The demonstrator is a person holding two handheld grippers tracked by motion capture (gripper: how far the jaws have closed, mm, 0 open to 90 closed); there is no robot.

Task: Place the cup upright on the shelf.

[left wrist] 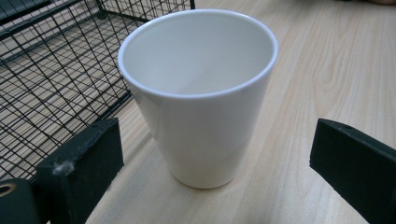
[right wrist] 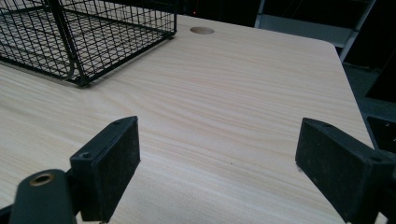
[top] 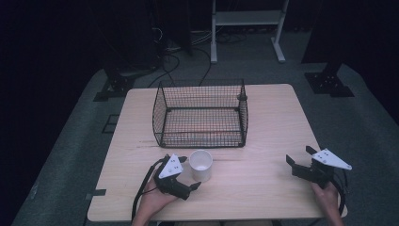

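A white cup [top: 201, 165] stands upright and empty on the wooden table [top: 263, 188], just in front of a black wire basket [top: 200, 114]. My left gripper [top: 189, 172] is open with its jaws either side of the cup [left wrist: 201, 93], and neither jaw touches it. The basket [left wrist: 51, 74] lies just beyond the cup to the left in the left gripper view. My right gripper [top: 299, 157] is open at the table's right front edge, with nothing between its fingers [right wrist: 109, 163] and bare wood ahead of it.
The basket [right wrist: 79, 37] is empty and sits at the table's middle back. A round hole [right wrist: 202, 31] marks the tabletop near the far edge. Beyond the table stand a white frame [top: 247, 28], black stand bases [top: 329, 82] and cables on a grey floor.
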